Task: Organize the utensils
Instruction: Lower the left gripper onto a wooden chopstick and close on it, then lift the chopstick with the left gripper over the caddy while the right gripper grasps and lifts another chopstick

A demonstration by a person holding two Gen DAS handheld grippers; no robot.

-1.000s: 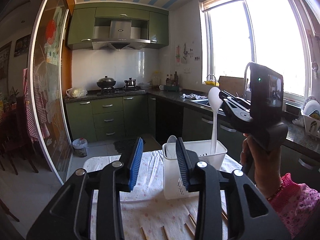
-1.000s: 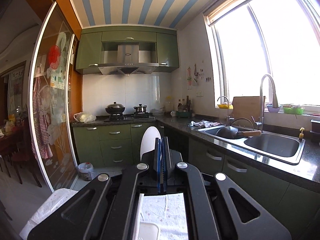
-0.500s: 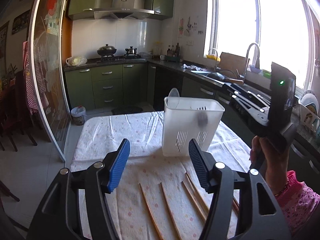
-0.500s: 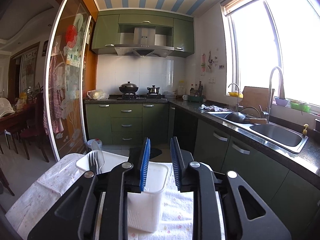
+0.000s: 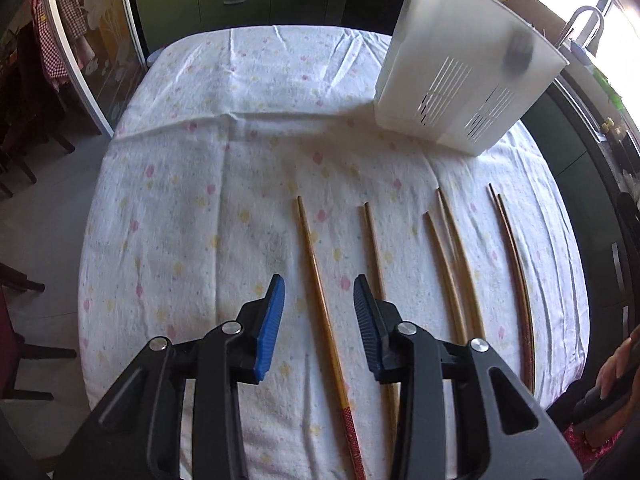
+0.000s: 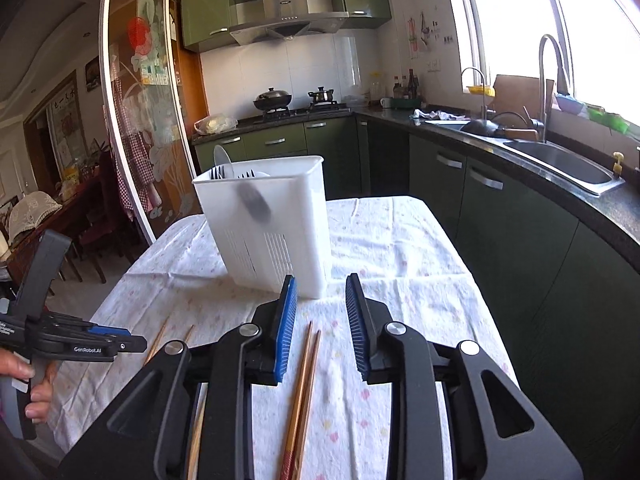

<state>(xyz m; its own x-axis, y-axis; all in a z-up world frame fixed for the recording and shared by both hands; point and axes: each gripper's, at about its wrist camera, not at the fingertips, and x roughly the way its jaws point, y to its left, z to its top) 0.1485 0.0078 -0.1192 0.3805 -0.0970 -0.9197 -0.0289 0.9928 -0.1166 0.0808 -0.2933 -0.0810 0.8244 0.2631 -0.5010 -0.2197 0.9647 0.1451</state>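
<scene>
Several wooden chopsticks lie side by side on the flowered tablecloth (image 5: 192, 168). My left gripper (image 5: 319, 294) points steeply down over the leftmost chopstick (image 5: 314, 256); its jaws are closing, the stick lies between them, and the pads are clear of it. My right gripper (image 6: 322, 280) hangs low over a reddish pair of chopsticks (image 6: 307, 356), jaws opening and empty. The white slotted utensil holder (image 6: 276, 216) stands just beyond it, with a white spoon (image 6: 221, 159) and dark forks (image 6: 216, 172) inside. The holder (image 5: 460, 72) sits at the far right in the left wrist view. The left gripper (image 6: 134, 346) shows at the right view's left edge.
The table drops off at its left and near edges. Green cabinets and a dark counter with a steel sink (image 6: 560, 160) run along the right. A stove with pots (image 6: 276, 100) is at the back, and a glass sliding door (image 6: 132, 128) and chairs stand left.
The right gripper let go of the white spoon, which now stands in the holder, then drew back and sank over the chopsticks. The left gripper tipped down and dropped over the leftmost chopstick.
</scene>
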